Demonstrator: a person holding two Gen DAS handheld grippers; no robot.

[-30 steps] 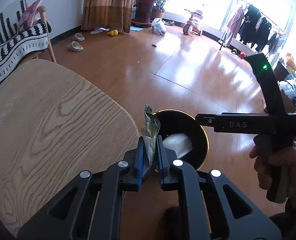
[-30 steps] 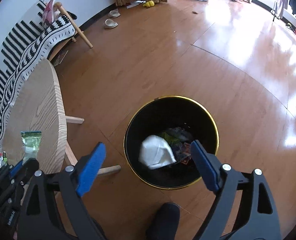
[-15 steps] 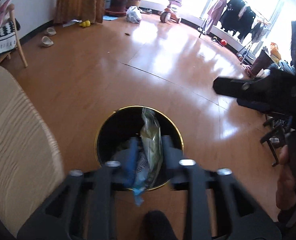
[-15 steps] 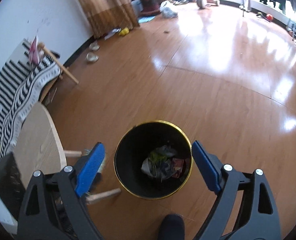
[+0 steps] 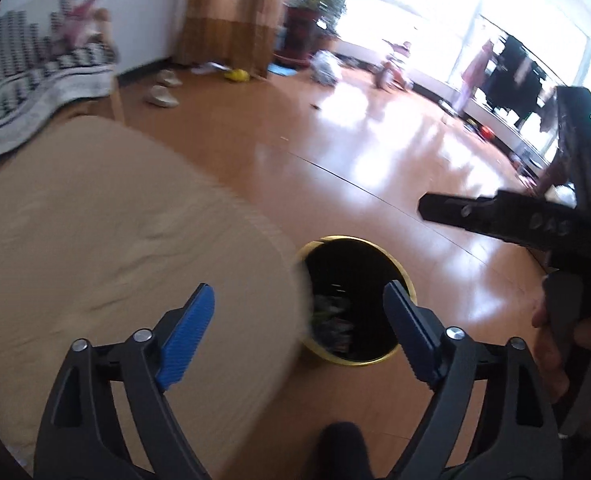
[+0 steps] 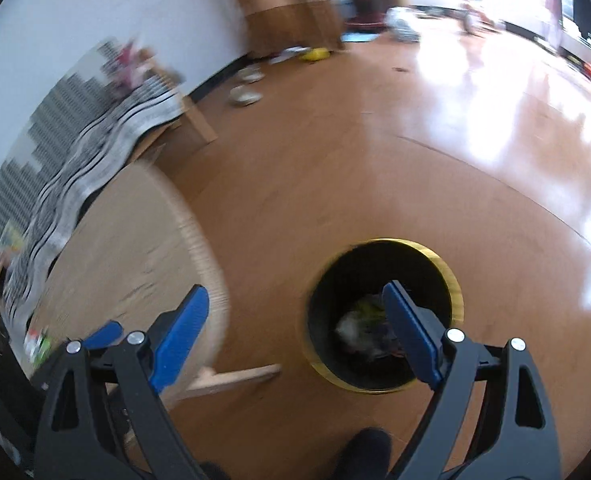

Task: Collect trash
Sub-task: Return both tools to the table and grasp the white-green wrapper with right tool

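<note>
Left wrist view: the left gripper point(image 5: 299, 312) is spread wide and holds nothing, its blue pads point(image 5: 185, 340) straddling the edge of the round wooden table point(image 5: 107, 236) and the black bin point(image 5: 351, 300) with a gold rim. Trash point(image 5: 331, 324) lies in the bin, just below and between the fingers. Only this view shows the right gripper from the side, right of the bin, with blurred letters that read roughly "DAS".

Right wrist view: the right gripper point(image 6: 295, 312) is also spread and holds nothing; the bin point(image 6: 383, 312) sits just behind its right pad point(image 6: 411, 332). Only here, a small green-and-white wrapper point(image 6: 37, 346) lies on the table point(image 6: 135, 256), left of the bin.
</note>
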